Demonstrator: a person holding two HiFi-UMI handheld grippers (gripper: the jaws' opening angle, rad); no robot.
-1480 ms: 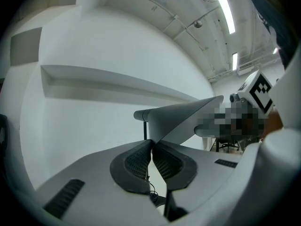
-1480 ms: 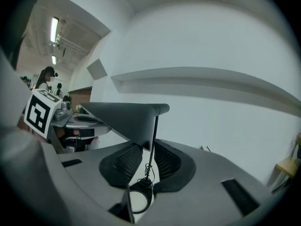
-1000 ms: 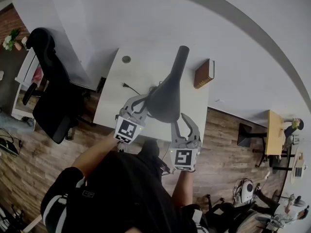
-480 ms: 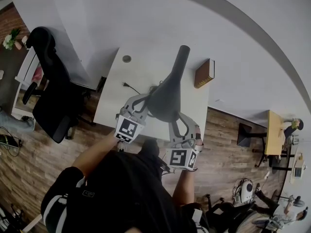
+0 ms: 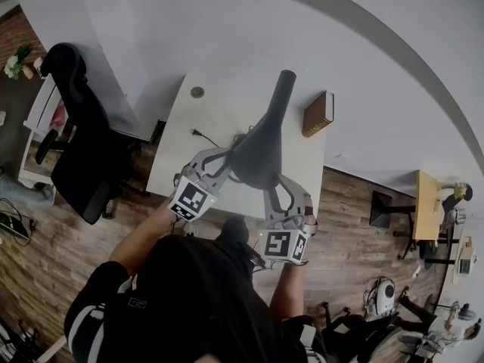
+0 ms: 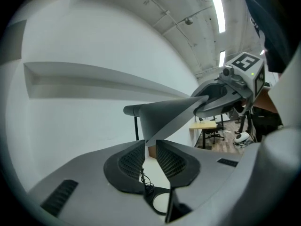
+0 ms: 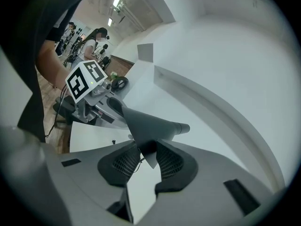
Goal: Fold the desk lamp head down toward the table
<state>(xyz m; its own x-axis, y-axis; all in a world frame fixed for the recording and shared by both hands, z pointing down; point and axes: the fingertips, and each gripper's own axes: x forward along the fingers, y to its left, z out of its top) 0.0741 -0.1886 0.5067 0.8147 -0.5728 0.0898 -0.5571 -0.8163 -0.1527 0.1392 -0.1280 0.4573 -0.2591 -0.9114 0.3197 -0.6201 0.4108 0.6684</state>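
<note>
My right gripper, jaws just closing, clamps the lamp head. My left gripper, jaws just opening, loosely straddles its rim, with the table below.

Tabletop lies open left of the lamp; a book blocks the right.

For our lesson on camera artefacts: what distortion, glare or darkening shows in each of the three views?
Head view: fisheye bends the straight wall ledge into an arc. Left gripper view: ceiling lights glare white; the picture's corners fall black. Right gripper view: black corners too; the lamp head reads dark against the bright wall.
</note>
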